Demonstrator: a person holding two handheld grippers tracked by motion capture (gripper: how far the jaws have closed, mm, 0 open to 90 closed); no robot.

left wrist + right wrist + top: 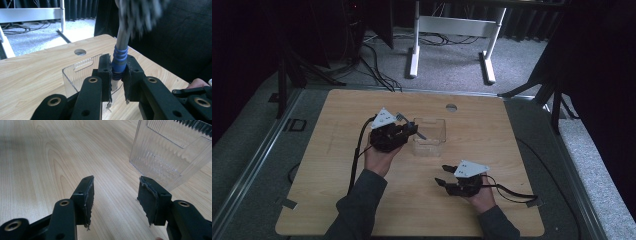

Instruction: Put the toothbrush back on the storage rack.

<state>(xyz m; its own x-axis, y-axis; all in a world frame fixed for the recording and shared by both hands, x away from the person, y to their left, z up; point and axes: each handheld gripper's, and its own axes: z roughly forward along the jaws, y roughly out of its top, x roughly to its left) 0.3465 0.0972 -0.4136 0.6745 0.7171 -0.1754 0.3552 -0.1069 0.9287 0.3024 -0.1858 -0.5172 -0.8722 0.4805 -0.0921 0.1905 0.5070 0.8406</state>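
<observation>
**Brush held at the clear bin: left gripper clamped, right gripper idle**

Item 1. Left gripper [117, 75]: jaws clenched on the blue ribbed collar of a brush [119, 60]. The grey handle rises toward 12 o'clock in the left gripper view, ending in a blurred bristled head at the top edge. In the high view this gripper [411, 131] sits at the bin's 9 o'clock, at its rim.

Item 2. Clear plastic bin [430, 136]: near the table's middle, upright, open top, slotted handle in one wall. It lies just beyond the left jaws and at 1 o'clock from the right gripper.

Item 3. Right gripper [441, 181]: released, jaws apart with nothing between them, low over the table at the bin's 5 o'clock, apart from it.

Item 4. Wooden table [337, 195]: round cable hole at 12 o'clock from the bin.

Handling note: the job looks to be dropping the brush into the bin. The bin is light, so I would carry the tool well over the opening before letting go and avoid nudging the wall; the free gripper could steady the bin.

View note: the left gripper view gives the grip and collar; the high view gives the layout of both hands; the right gripper view [115, 200] gives the bin's ribbed wall [160, 157] up close.
</observation>
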